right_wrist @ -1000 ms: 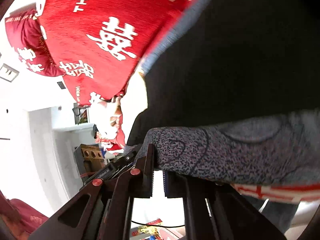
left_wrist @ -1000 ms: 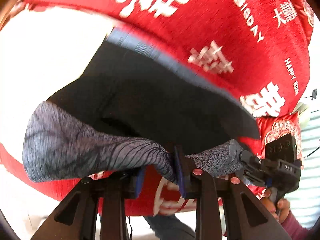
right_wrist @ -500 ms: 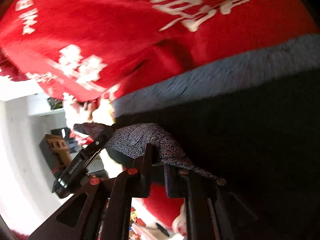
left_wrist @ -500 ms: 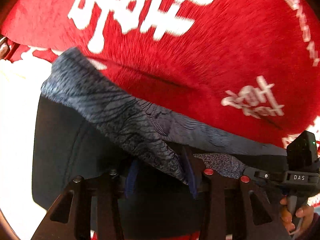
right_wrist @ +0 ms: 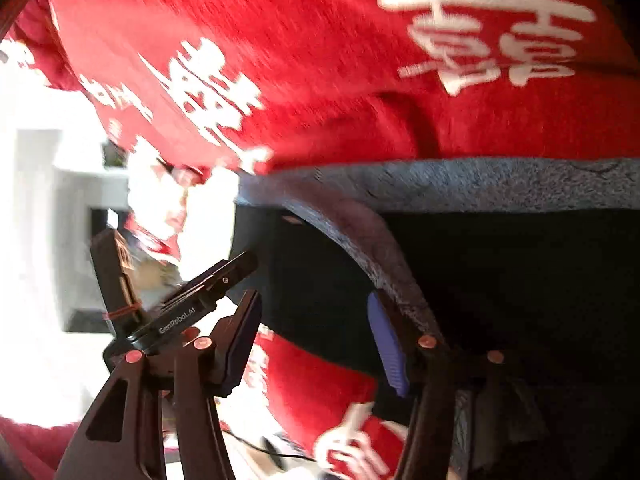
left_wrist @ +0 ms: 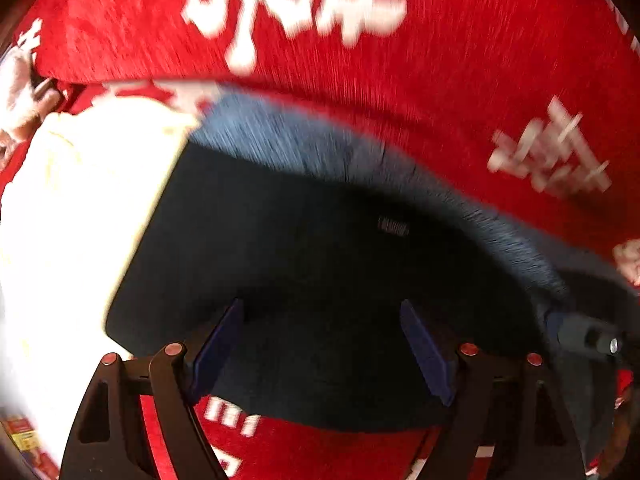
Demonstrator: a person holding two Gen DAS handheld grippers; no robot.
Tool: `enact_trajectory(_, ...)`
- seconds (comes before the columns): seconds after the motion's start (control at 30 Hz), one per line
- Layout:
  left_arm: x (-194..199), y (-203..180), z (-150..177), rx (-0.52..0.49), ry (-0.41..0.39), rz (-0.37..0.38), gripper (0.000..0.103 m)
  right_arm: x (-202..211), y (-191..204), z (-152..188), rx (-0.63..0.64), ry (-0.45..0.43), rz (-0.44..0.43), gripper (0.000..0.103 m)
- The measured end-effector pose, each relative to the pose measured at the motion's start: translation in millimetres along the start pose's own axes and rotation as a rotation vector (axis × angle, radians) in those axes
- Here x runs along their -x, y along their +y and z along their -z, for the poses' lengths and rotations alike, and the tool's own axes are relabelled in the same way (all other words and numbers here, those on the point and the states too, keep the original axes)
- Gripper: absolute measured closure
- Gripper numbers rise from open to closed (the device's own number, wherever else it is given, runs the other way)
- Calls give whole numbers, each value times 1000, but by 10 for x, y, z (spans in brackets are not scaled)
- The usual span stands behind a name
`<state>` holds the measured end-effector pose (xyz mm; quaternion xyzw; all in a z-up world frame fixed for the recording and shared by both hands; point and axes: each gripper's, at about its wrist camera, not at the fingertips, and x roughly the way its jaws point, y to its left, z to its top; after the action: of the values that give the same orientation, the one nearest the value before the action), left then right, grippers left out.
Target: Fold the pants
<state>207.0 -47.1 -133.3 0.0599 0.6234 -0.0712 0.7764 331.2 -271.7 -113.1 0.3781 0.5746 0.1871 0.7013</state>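
Dark navy, with a grey patterned band along the far edge, the pants lie folded on the red cloth just under the left gripper and right gripper, both spread and grasping nothing, so I judge this fold is laid and the next move needs a new grip on one edge.

Light: strong daylight on the left burns to white glare in both views.
Blur: motion smear on the red printed cloth lettering.
Shadow: the dark navy pants lose all detail.
Edges: fisheye bending, black corners.
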Motion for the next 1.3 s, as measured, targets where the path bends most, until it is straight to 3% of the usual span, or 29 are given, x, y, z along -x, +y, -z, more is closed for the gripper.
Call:
enact_trajectory(0.07,-50,-95,34,-32,-16,-49,22,-85,-171,22,23,13,93,47)
enact_trajectory(0.1,-35,-159,42,-64,-21,-69,22,-103,-228,-5,27,7,136,53)
enact_trajectory(0.17,11,-228,73,-103,-9,-57,22,1,-362,-45,-30,-26,144,60)
enact_trajectory(0.27,166,-311,148,-151,11,-38,22,438,-463,37,-87,-128,151,56)
enact_trajectory(0.43,476,-739,451,-245,52,84,22,1215,-754,509,-147,-220,154,48)
enact_trajectory(0.6,543,-1517,958,-421,143,286,22,1730,-1085,1407,-312,-290,208,47)
enact_trajectory(0.67,524,-1762,1061,-469,164,318,22,1906,-1226,1852,-389,-332,248,47)
enact_trajectory(0.83,487,-2255,1279,-484,220,434,22,2328,-1622,2970,-606,-452,323,47)
enact_trajectory(1.07,240,-2560,1422,-477,262,422,22,2568,-2248,3932,-839,-539,410,47)
enact_trajectory(1.23,214,-2627,1579,-435,260,357,22,2763,-2521,4110,-797,-516,480,47)
enact_trajectory(1.3,208,-2680,1597,-414,267,345,22,2825,-2672,4167,-786,-498,426,47)
